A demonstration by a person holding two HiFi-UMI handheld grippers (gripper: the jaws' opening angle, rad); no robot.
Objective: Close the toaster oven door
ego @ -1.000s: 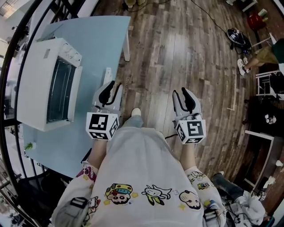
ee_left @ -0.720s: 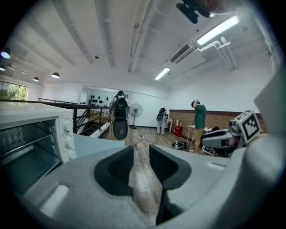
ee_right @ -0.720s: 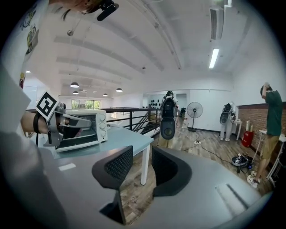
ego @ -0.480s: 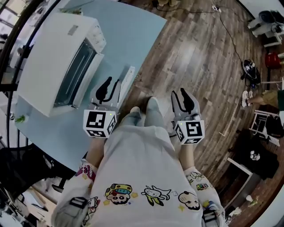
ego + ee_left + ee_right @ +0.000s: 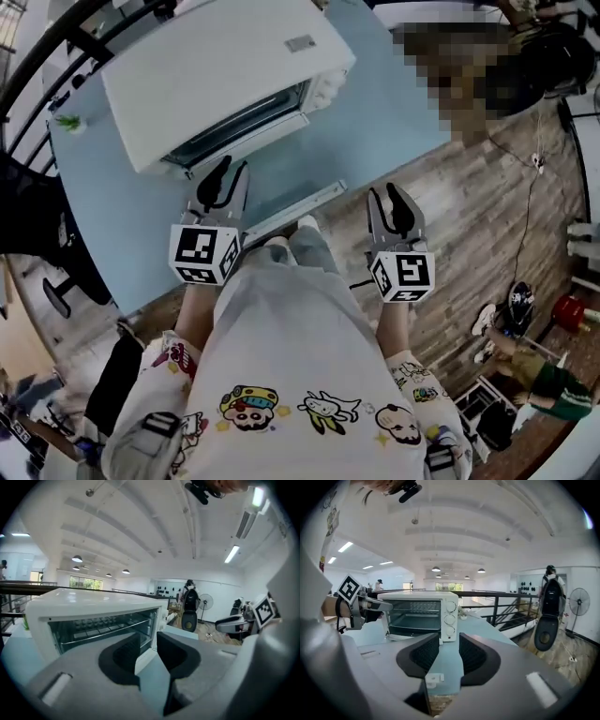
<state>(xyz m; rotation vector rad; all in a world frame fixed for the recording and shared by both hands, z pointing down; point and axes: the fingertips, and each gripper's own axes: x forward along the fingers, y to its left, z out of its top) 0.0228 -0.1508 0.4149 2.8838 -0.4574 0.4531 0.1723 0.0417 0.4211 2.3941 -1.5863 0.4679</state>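
Nearest, at the person's waist, the left gripper [image 5: 227, 178] and right gripper [image 5: 392, 208] are held side by side and well apart, both aimed at the blue counter [image 5: 366, 141]. The left gripper is over the counter's near part. Its fingers [image 5: 117, 656] stand a moderate gap apart and clamp nothing. Between them its own view shows only bare counter and, past that, a white corner of the oven [image 5: 225, 75]. From the head view, the left tips lie near the front edge of the door [image 5: 239, 128], and contact cannot be made out. The right gripper's tips sit about at the counter's near edge, with the wood floor [image 5: 469, 216] under the rest of it. Its fingers are likewise parted by a similar gap and empty, and through the gap show a strip of counter and the oven farther off. A long white bar [image 5: 291, 208] lies along the counter's near edge, between the two grippers in the head view. Farther back the white oven stands on the counter with its front toward the person, more in line with the left gripper than the right. Its door is open and folded down, so the cavity and its wire rack [image 5: 101, 626] are in plain sight. Three knobs [image 5: 451, 618] run down the right side of its front. Behind the counter a dark railing [image 5: 506, 603] crosses the room.
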